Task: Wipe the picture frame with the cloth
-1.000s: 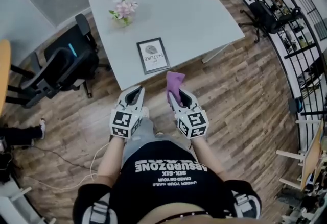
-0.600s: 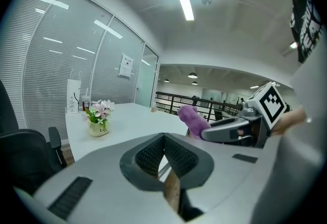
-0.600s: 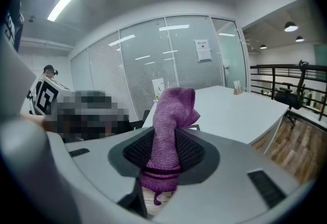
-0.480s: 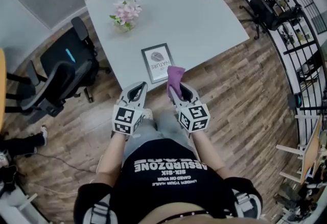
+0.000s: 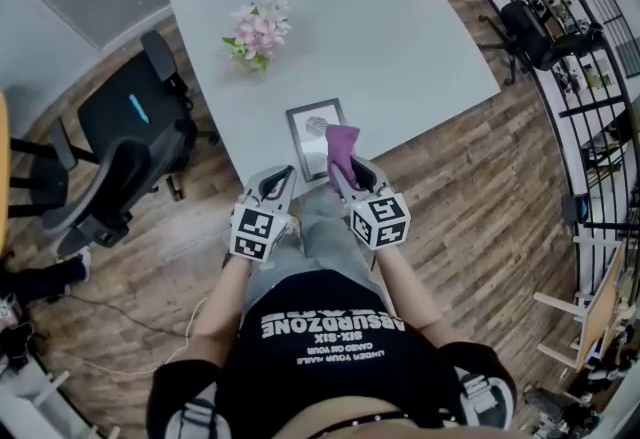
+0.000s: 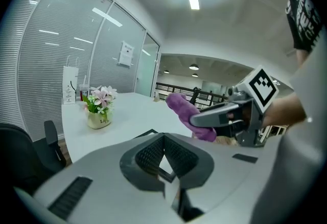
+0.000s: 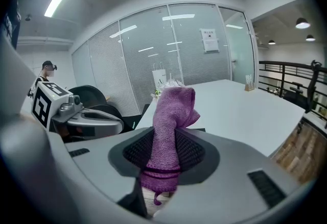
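Head view: you've stepped in toward the table (image 5: 410,47), and the picture frame (image 5: 314,132) that sat well ahead of you a second ago now lies just beyond both claws, flat near the table's front edge. The cloth (image 5: 342,147) now overlaps the frame's near right corner from this angle, though whether it touches can't be told. The approach looks about done; the wipe itself has not begun. The frame is a thin dark rectangle around a pale printed sheet, probably hard and smooth. The table is matte white, and a small pot of pink flowers (image 5: 257,28) stands farther back.

Left gripper view: your left claw (image 6: 164,139) is closed tip to tip on nothing, and its ribbed black pads form a peak with a sliver of the frame showing below. The purple cloth crosses ahead, soft and rolled.

Right gripper view: your right claw (image 7: 166,147) is clamped on the cloth (image 7: 173,108), a nubby purple terry folded into a thick upright wad, with a loose tail hanging below the pads. It should flex and drag easily over the glass, so press lightly or the light frame may slide.
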`<state>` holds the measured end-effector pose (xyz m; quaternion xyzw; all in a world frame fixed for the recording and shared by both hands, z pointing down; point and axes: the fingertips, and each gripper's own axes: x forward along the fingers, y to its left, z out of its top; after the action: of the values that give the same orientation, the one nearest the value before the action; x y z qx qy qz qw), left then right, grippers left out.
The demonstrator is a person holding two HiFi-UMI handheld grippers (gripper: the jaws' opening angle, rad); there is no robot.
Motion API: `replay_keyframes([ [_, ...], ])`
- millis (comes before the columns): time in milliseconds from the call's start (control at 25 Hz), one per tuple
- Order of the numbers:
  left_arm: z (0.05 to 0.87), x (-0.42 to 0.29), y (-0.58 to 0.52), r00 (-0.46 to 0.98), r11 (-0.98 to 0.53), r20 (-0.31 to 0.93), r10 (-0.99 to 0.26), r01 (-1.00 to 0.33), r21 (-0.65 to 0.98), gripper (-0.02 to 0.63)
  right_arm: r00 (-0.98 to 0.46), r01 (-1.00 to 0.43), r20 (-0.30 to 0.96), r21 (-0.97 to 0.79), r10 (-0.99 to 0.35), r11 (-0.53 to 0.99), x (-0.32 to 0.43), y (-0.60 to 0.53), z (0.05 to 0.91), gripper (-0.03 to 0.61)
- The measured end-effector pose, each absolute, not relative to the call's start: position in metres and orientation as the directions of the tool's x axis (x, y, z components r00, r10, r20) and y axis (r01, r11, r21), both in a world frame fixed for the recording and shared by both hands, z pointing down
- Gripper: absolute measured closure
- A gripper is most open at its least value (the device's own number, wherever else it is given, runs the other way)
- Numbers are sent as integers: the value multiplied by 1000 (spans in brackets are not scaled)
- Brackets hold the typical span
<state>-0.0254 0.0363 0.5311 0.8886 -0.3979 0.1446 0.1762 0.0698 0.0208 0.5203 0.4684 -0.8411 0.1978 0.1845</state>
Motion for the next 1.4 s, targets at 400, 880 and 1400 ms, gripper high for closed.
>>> replay_keyframes([
  [400,574,-29,-15,590,-568,503,-631,-794,218,598,-585,-792,523,-204,-620,576,46,-50,543,445],
  [880,641,-8,-31,551,-548,642,-532,-803,236,598,-652,-689,619,-240,-439,684,7,-98,606,445],
  [1400,683,5,-36,513,-537,715,-476,-813,225,598,-600,-587,750,-174,-280,791,-9,-112,672,445],
])
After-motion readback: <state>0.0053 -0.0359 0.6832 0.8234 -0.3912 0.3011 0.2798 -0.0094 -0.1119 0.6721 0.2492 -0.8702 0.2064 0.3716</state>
